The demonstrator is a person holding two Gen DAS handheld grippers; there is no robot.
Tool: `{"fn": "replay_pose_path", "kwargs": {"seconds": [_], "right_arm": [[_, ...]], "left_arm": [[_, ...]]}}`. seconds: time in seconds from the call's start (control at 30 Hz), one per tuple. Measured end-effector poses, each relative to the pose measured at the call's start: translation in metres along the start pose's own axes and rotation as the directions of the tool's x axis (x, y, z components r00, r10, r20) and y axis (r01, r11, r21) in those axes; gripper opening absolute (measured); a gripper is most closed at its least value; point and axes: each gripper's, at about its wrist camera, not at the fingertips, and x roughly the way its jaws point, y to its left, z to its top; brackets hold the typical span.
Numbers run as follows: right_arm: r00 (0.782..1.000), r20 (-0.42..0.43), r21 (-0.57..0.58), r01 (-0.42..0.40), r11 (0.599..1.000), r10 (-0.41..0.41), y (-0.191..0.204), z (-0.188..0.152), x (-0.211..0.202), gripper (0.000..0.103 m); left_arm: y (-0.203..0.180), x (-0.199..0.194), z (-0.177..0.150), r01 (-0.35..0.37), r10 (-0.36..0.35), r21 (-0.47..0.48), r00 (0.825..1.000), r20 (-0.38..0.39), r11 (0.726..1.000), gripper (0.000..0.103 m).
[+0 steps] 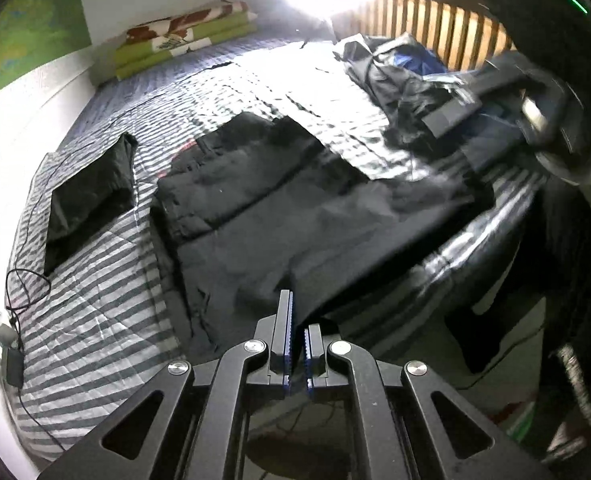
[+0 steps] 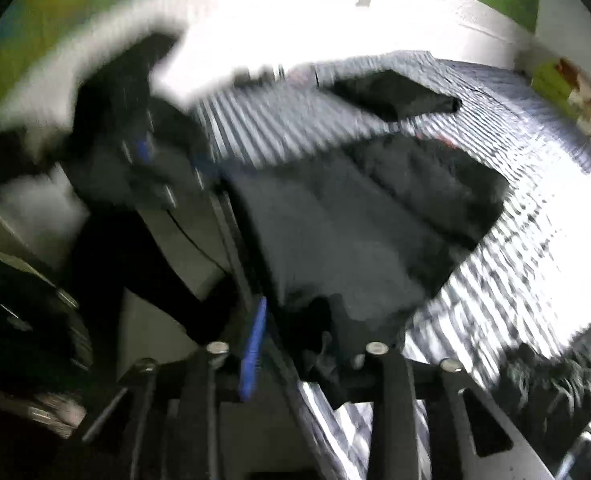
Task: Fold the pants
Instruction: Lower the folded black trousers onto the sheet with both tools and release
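Observation:
Dark pants [image 1: 295,200] lie spread across the striped bedspread [image 1: 95,320], with one end hanging over the bed's near edge. My left gripper [image 1: 297,312] is at that edge, shut on the pants' hem, and the cloth covers the tip of its right finger. The right wrist view is blurred. It shows the same pants [image 2: 355,220] from the other side. My right gripper [image 2: 301,316] has its jaws apart. The blue pad of its left finger [image 2: 253,348] is bare, and loose pants cloth lies in the gap against the other finger.
A folded black garment [image 1: 91,196] lies to the left on the bed. A heap of dark clothes [image 1: 395,76] sits at the back right by a wooden slatted board [image 1: 435,28]. A folded green blanket [image 1: 183,40] is at the far end. A cable and charger [image 1: 15,344] lie at the left edge.

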Motion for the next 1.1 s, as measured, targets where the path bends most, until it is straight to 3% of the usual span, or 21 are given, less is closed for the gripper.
{"fn": "replay_pose_path", "kwargs": {"seconds": [0.1,0.17,0.3,0.43,0.5,0.6,0.7,0.83,1.0,1.1], "right_arm": [[0.993,0.097,0.133,-0.085,0.987,0.072,-0.045,0.034,0.003,0.036],[0.994,0.104,0.193,-0.065,0.979,0.045,-0.073,0.055,0.030,0.036],[1.000,-0.029,0.255,0.007,0.967,0.000,-0.112,0.062,0.103,0.036],[0.992,-0.117,0.374,0.002,0.927,0.045,-0.158,0.035,0.135,0.036],[0.993,-0.076,0.428,-0.045,0.903,0.085,-0.172,0.017,0.121,0.036],[0.997,-0.001,0.439,-0.068,0.896,0.076,-0.178,-0.002,0.082,0.036],[0.997,0.083,0.469,-0.032,0.882,-0.008,-0.181,-0.026,0.036,0.036],[0.976,0.208,0.509,-0.049,0.859,-0.067,-0.176,-0.048,-0.011,0.041],[0.958,0.254,0.476,-0.008,0.879,-0.129,-0.167,-0.036,-0.026,0.041],[0.959,0.243,0.423,0.028,0.906,-0.144,-0.162,-0.010,-0.007,0.041]], "left_arm": [[0.002,-0.001,0.010,-0.001,0.001,0.014,1.000,0.004,1.000,0.004],[0.005,0.000,0.015,0.003,-0.003,0.010,1.000,-0.001,1.000,0.004],[0.017,0.003,0.030,0.021,-0.021,-0.034,1.000,-0.007,0.999,0.004],[0.036,0.006,0.057,0.032,-0.032,-0.069,0.999,-0.002,0.997,0.003],[0.048,0.012,0.077,0.022,-0.022,-0.076,1.000,-0.002,0.997,0.004],[0.076,0.026,0.113,0.031,-0.031,-0.116,1.000,0.001,0.993,0.004],[0.102,0.045,0.146,0.035,-0.037,-0.157,0.999,-0.012,0.987,0.004],[0.137,0.089,0.181,0.002,-0.013,-0.197,0.998,-0.054,0.980,0.004],[0.172,0.158,0.202,-0.053,0.025,-0.215,0.991,-0.132,0.975,0.004],[0.190,0.192,0.200,-0.059,0.015,-0.253,0.985,-0.170,0.966,0.004]]}}
